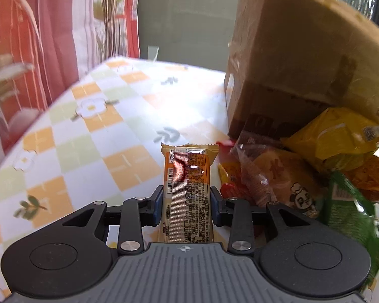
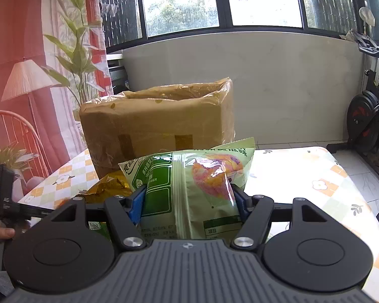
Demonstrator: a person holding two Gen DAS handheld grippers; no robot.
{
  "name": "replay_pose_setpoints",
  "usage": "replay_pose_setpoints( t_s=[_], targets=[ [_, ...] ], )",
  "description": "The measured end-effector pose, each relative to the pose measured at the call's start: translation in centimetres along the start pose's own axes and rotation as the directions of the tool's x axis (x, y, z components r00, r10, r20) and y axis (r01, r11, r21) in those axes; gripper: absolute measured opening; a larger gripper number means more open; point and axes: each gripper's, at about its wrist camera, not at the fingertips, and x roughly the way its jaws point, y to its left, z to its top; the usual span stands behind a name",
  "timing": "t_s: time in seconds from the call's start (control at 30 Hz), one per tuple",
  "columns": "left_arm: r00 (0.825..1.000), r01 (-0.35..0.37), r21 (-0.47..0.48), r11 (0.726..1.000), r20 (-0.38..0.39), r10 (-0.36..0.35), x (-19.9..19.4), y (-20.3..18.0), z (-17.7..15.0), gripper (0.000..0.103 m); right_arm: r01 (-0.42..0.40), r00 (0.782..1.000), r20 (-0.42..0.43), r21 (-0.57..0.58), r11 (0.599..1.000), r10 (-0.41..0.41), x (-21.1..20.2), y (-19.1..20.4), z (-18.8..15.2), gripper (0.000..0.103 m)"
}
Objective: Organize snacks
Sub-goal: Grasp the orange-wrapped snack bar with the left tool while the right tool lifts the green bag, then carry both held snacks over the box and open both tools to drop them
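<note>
A long orange snack bar (image 1: pixel 187 176) lies lengthwise on the checked tablecloth (image 1: pixel 101 126). My left gripper (image 1: pixel 185 202) has its blue pads against the bar's two long sides, gripping it near its near half. To the right lies a pile of snacks: a yellow bag (image 1: pixel 333 136), a clear packet with a panda print (image 1: pixel 278 176) and a green bag (image 1: pixel 348 209). In the right wrist view my right gripper (image 2: pixel 188 202) is shut on a green snack bag (image 2: pixel 189 176), held above the table in front of the cardboard box (image 2: pixel 154 126).
The open cardboard box (image 1: pixel 290 63) stands behind the pile. A golden wrapper (image 2: pixel 108 186) lies below the green bag. A person's hand (image 2: pixel 0 232) shows at the left edge. An exercise bike (image 2: pixel 369 121) stands beyond the table's right edge (image 2: pixel 341 166).
</note>
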Motion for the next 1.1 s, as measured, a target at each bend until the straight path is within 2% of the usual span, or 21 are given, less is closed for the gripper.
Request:
replay_pose_setpoints(
  t_s=[0.1, 0.23, 0.33, 0.6, 0.83, 1.1],
  targets=[
    [0.999, 0.014, -0.012, 1.000, 0.036, -0.014, -2.1, 0.5, 0.8, 0.038, 0.005, 1.000, 0.013, 0.002, 1.000, -0.005, -0.4, 0.0, 0.3, 0.068],
    [0.993, -0.031, 0.023, 0.999, 0.111, 0.028, -5.1, 0.0, 2.4, 0.038, 0.011, 0.999, 0.039, -0.030, 0.999, -0.010, -1.4, 0.3, 1.2, 0.068],
    [0.987, 0.010, 0.007, 1.000, 0.162, -0.011, -7.3, -0.3, 3.9, 0.038, 0.006, 0.998, 0.070, -0.046, 0.999, -0.003, -2.2, 0.4, 2.3, 0.068],
    [0.965, 0.088, 0.044, 0.995, 0.244, -0.096, -11.0, -3.2, 8.1, 0.038, -0.005, 0.990, 0.141, -0.098, 0.995, 0.018, -2.1, 0.9, 7.0, 0.068],
    [0.939, 0.138, 0.060, 0.989, 0.309, -0.150, -11.8, -5.8, 12.4, 0.038, 0.006, 0.976, 0.216, -0.121, 0.993, 0.021, 1.1, 1.5, 12.8, 0.068],
    [0.932, 0.178, 0.052, 0.983, 0.312, -0.185, -10.0, -9.0, 18.0, 0.038, 0.010, 0.975, 0.223, -0.050, 0.999, 0.002, 7.7, 0.7, 17.0, 0.068]
  ],
)
